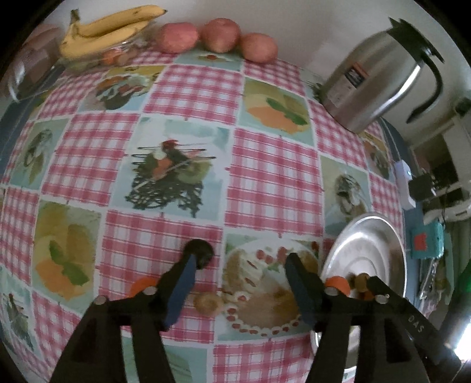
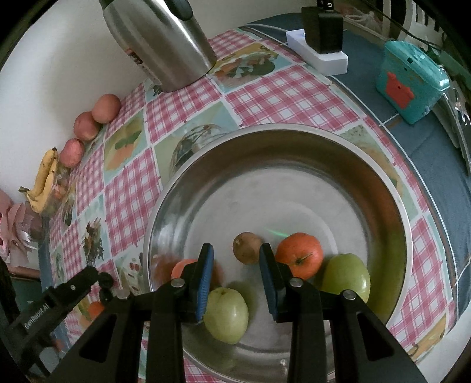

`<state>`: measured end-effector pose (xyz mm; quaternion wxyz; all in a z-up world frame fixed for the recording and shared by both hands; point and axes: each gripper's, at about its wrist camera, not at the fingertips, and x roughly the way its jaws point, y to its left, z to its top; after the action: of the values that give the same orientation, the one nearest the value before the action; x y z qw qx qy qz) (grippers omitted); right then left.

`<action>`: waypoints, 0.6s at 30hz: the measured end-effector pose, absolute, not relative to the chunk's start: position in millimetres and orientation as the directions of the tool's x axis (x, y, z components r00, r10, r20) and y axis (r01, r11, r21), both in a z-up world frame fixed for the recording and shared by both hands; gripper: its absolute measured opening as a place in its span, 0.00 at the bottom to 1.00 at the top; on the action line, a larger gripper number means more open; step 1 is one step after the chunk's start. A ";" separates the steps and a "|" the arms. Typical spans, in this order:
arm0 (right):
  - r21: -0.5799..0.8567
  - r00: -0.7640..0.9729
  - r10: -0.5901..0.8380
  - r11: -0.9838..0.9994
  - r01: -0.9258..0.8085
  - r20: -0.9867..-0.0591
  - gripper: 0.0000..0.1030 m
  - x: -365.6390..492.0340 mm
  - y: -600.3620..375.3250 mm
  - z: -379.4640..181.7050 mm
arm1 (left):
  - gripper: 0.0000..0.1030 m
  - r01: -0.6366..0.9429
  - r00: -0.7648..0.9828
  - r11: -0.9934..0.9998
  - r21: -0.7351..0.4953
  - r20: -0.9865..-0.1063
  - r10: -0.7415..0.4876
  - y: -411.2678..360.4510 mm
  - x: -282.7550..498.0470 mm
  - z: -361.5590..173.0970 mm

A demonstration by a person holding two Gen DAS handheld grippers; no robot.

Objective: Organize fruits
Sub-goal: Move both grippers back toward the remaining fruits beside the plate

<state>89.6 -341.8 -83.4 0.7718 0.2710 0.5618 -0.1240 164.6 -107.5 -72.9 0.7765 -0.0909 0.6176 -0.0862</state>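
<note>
1. I had the left gripper [image 1: 244, 259] pointing steeply down over the tablecloth [image 1: 273, 182]. Its jaws were wide and held nothing.
2. A small brown fruit [image 1: 207, 303] lay on the cloth under the gap, nearer the left-hand finger in the left wrist view. I took it as the piece to collect next.
3. To do that well, I judged the jaws should be centred over it first. It was small and round, so a lopsided close could roll it away.
4. The close should be gentle, and the lift straight up before crossing to the steel bowl [image 2: 294, 129] just beside it.
5. The right gripper [image 2: 236, 250] hung inside that bowl. Its pads were drawn in to a narrow gap with nothing between them.
6. I judged it should clear out before the left one came over, since the two tools were close together.
7. The steel bowl held a brown fruit [image 2: 247, 247], an orange [image 2: 300, 254] touching it, and a green apple [image 2: 347, 280] against the orange.
8. A second green apple [image 2: 226, 315] lay below the right gripper's left-hand finger. An orange shape behind that finger I could not identify.
9. At the far corner, bananas [image 1: 112, 26] rested across a glass bowl [image 1: 88, 62]. Small fruit showed inside it, too blurred to name.
10. Three red apples [image 1: 217, 35] sat loose in a row along the wall, outside any container.
</note>
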 end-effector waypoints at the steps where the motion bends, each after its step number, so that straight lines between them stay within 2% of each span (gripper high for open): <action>1: 0.272 0.335 0.108 0.827 0.493 -0.936 0.35 90.0 -341.2 -83.5 | 0.74 0.013 0.224 0.971 -0.237 -0.946 -0.234 -106.3 165.4 -73.5; 2: 0.260 0.330 0.099 0.831 0.491 -0.939 0.45 90.5 -340.6 -83.4 | 0.80 0.000 0.225 0.975 -0.220 -0.950 -0.214 -103.8 166.0 -74.2; 3: 0.255 0.330 0.095 0.835 0.487 -0.939 0.51 90.8 -339.7 -82.9 | 0.84 -0.007 0.225 0.978 -0.208 -0.953 -0.201 -102.5 166.8 -75.2; 6: 0.245 0.331 0.087 0.847 0.473 -0.940 0.57 92.1 -337.7 -80.8 | 0.90 -0.008 0.229 0.986 -0.169 -0.960 -0.162 -99.8 167.4 -77.1; 12: 0.227 0.326 0.076 0.862 0.454 -0.942 0.59 94.8 -332.7 -79.6 | 0.99 -0.002 0.252 0.995 -0.104 -0.963 -0.100 -98.4 168.0 -75.7; 18: 0.246 0.355 0.084 0.863 0.441 -0.931 0.59 94.7 -330.9 -72.4 | 1.00 -0.010 0.275 0.997 -0.078 -0.959 -0.072 -95.3 168.2 -72.7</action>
<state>94.7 -330.9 -72.4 0.7886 0.2358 0.5565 -0.1134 168.2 -95.3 -72.7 0.7978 -0.0341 0.6017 -0.0196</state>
